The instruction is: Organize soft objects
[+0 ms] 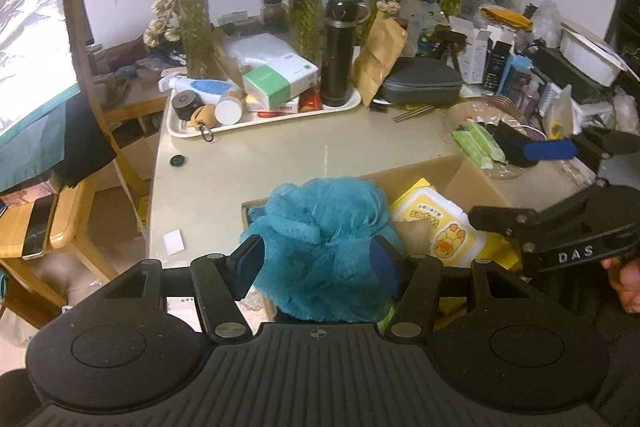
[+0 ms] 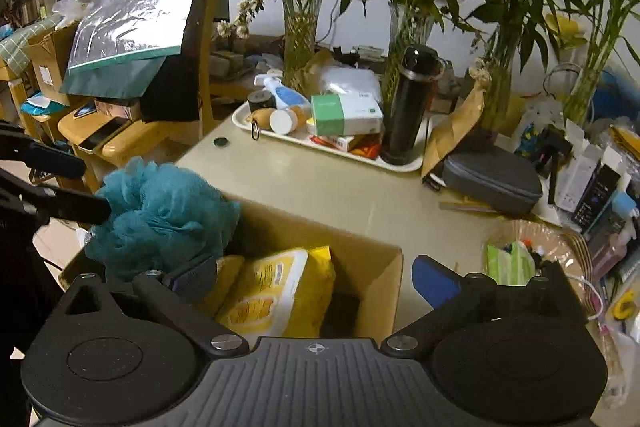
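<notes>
right now the left gripper (image 1: 316, 259) has its two blue pads pressed into the sides of a fluffy blue bath puff (image 1: 320, 247), so the puff sits squeezed between them. the puff hangs over the left end of an open cardboard box (image 1: 472, 179) on the pale table (image 1: 280, 155).

inside the box lies a yellow pack of wipes (image 1: 444, 231) with little ducks on it. the left view shows the ducks and the writing well. the right view shows the same pack (image 2: 272, 291) from its side, plus a dark spot low in the box that is too dim to make out.

the right gripper (image 2: 316, 279) has its fingers (image 2: 436, 283) wide apart with nothing between them. it hovers above the box, with one pad over the box and the other pad out past the box's right wall. from the left view you only see this gripper from the side (image 1: 532, 187), over near a clear bowl (image 1: 492, 143) holding green packets.

the right view shows the puff (image 2: 160, 215) from further off, with the left gripper's black arm reaching in on it.

both views show a white tray (image 2: 332, 147) at the back with a tall black bottle (image 2: 408, 107) and a green and white box (image 2: 344, 115). a grey zip case (image 2: 492, 179) lies beside the tray. green plants in glass vases (image 2: 300, 39) stand behind. the right view shows more of the wooden chair (image 2: 120, 139) with a phone on its seat.
</notes>
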Demonstrator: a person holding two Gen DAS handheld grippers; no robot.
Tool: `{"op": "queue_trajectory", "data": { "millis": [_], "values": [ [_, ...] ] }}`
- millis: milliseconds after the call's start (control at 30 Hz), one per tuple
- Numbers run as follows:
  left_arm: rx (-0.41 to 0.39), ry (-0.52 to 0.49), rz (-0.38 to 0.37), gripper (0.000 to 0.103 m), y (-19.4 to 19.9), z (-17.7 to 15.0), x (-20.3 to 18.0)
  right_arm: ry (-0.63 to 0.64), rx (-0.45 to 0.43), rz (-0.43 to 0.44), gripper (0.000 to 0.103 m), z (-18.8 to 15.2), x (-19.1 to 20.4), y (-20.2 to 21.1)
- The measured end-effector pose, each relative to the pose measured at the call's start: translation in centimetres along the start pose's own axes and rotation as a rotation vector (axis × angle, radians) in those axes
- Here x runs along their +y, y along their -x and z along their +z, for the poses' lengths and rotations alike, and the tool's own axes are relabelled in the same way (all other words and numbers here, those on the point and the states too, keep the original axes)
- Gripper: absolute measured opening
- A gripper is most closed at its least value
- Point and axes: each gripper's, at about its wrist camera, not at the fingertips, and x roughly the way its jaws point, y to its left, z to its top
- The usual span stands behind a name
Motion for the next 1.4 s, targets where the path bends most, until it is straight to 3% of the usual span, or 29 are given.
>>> {"op": "queue_trajectory", "data": {
  "millis": [433, 500, 667, 800, 1400],
  "values": [
    [-0.011, 0.026, 0.064, 0.066, 1.5, -3.7, -0.2, -0.006, 0.038, 0.007, 0.103, -4.1, 1.0, 2.9],
    [-0.011, 0.045, 0.066, 0.079, 1.8, -4.5, -0.1, -0.003, 0.049, 0.012, 0.103, -4.8, 1.3, 3.3],
    [-0.006, 0.082, 0.079, 0.085, 2.3, -5.8, 0.0, -0.027, 0.067, 0.037, 0.103, -6.4, 1.8, 4.1],
    [-0.006, 0.112, 0.090, 0.103, 2.7, -7.0, 0.0, -0.042, 0.082, 0.045, 0.103, -7.5, 2.3, 4.5],
    [0.018, 0.086, 0.122, 0.103, 2.8, -8.5, -1.1, -0.064, 0.117, 0.042, 0.103, -9.2, 2.9, 4.2]
  ]
}}
